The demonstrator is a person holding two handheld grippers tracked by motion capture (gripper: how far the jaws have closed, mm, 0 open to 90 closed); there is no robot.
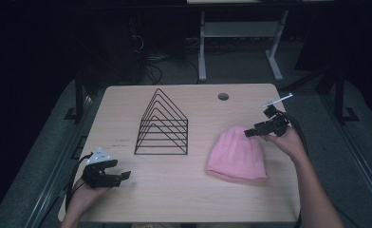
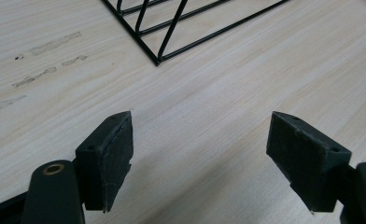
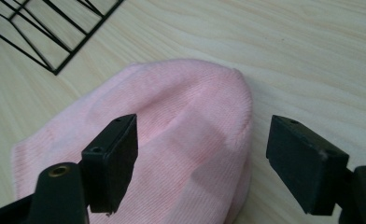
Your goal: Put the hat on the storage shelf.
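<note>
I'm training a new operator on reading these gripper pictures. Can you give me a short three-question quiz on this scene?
1. True or false: the right gripper is clamped on the pink beanie.
2. Which stands nearest the left gripper? A) the beanie B) the black wire rack C) the round hole in the table
3. Which end of the beanie does the right gripper approach, the rounded crown or the open brim?

Key:
1. False: its jaws stand open, with the crown below and between them, not pressed.
2. B.
3. The rounded crown, at the far right end of the beanie in the high view.
</note>
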